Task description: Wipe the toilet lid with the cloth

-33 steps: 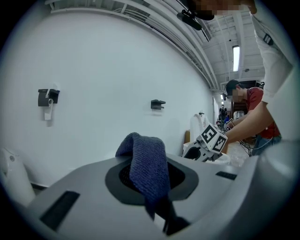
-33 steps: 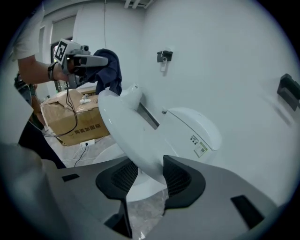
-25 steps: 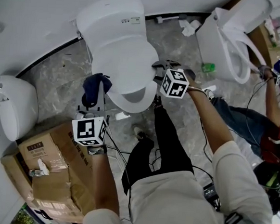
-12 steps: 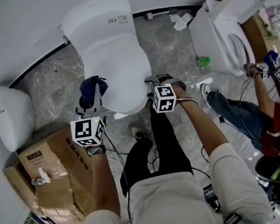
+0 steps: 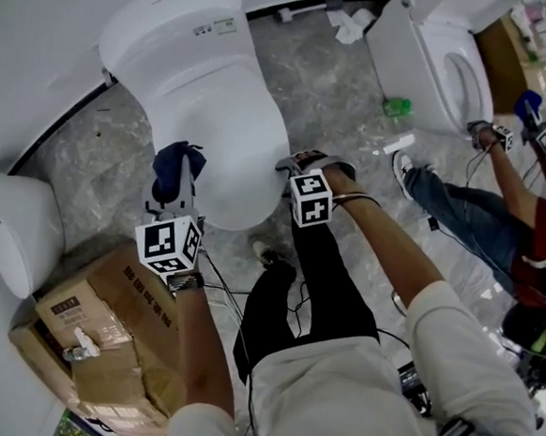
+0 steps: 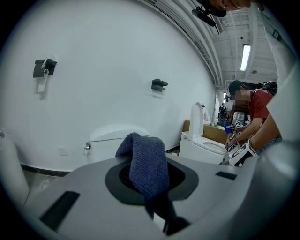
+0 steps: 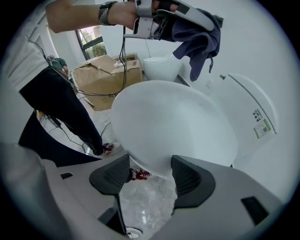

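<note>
Our left gripper is closed on the cloth, just beside the lid. Our right gripper has just been opening wide at the lid's front rim, gripping nothing. We judge no wiping is done yet; the whole lid remains

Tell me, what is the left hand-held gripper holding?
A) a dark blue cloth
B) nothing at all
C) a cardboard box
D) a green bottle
A: the left hand-held gripper is shut on the dark blue cloth, which bunches up out of its jaws in the left gripper view.
</note>
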